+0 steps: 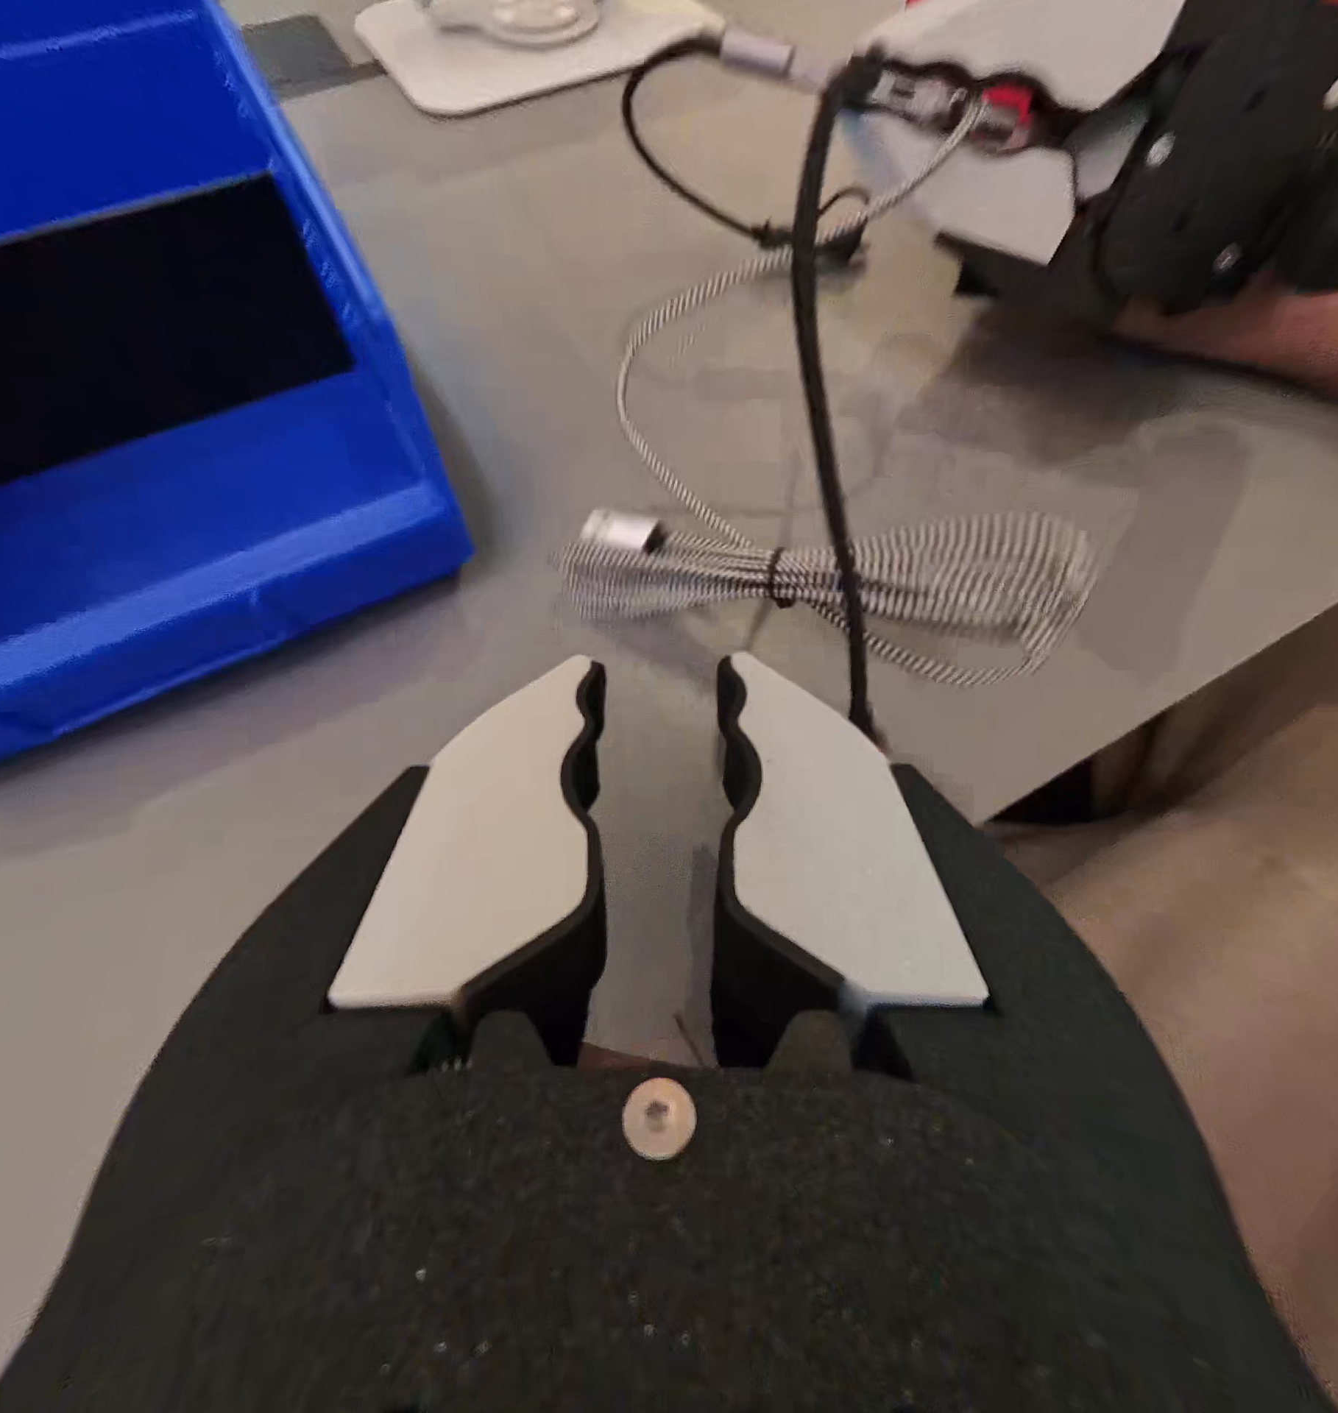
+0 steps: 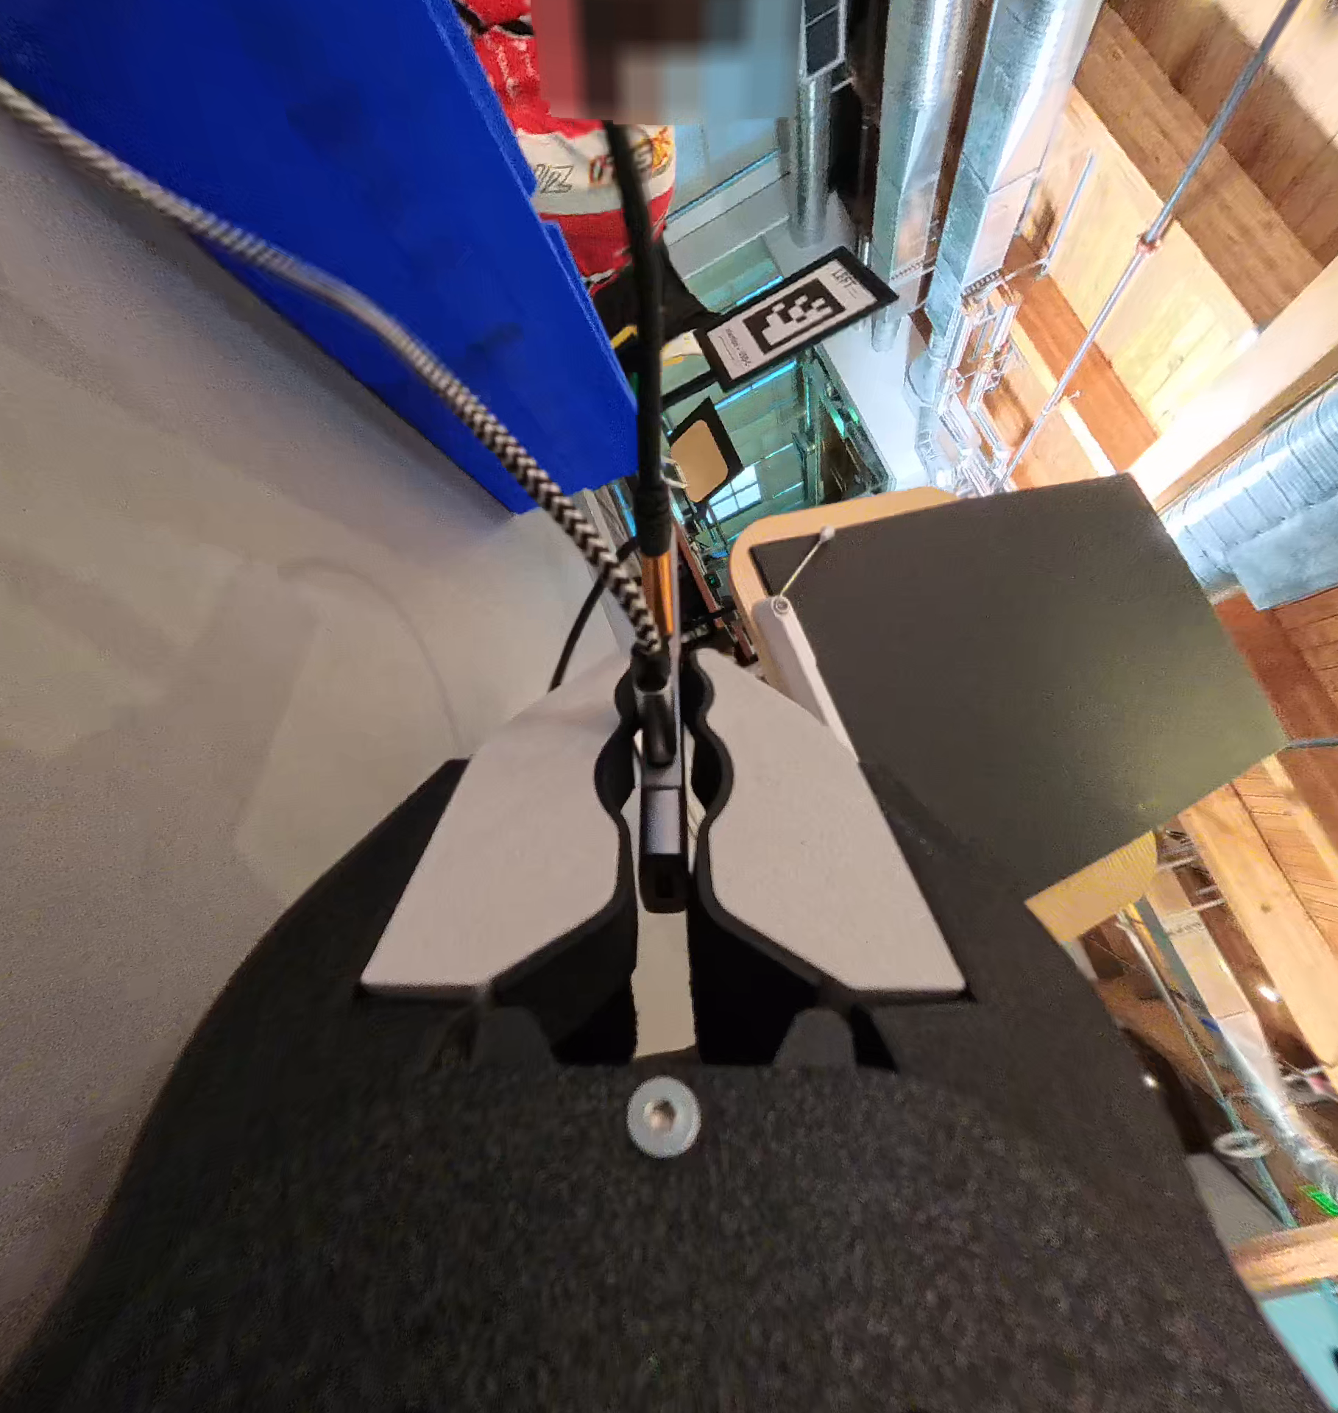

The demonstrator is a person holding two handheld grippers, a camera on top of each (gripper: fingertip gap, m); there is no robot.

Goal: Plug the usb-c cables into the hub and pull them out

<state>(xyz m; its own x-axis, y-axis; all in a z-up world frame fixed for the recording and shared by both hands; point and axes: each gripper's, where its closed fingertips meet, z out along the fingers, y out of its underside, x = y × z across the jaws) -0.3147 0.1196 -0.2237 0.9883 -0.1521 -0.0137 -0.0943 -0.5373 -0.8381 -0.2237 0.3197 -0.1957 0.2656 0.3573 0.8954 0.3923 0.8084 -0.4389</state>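
A blue plastic bin [image 1: 154,397] stands toward the table's left edge, its open front facing the near side. Just right of it, near the table's front edge, the left gripper [image 1: 660,673] hovers with its grey fingers [image 1: 498,826] parted and nothing between them. Beyond its tips lies a tied bundle of black-and-white braided cable [image 1: 819,585], a silver plug [image 1: 620,531] at its left end; one strand runs back across the grey table [image 1: 498,267]. A black cable [image 1: 819,397] rises from beside the left gripper's right finger up to the right gripper [image 1: 918,95] near the far right corner, which is closed around the hub [image 1: 926,99]. A second thin black lead loops back to a silver connector [image 1: 758,53] beside a white pad [image 1: 513,69] at the far edge.

Only the right wrist view shows the grasp closely: the dark grey hub [image 2: 662,833] sits upright in the narrow gap of the right gripper [image 2: 662,673], pinched between both pads, with the braided cable [image 2: 498,436] and the black cable [image 2: 647,344], copper-collared, entering it at the fingertips. That view is rolled sideways, with the table [image 2: 154,612] on its left, and shows a black panel [image 2: 1018,673] and a tag board [image 2: 796,313] beyond.
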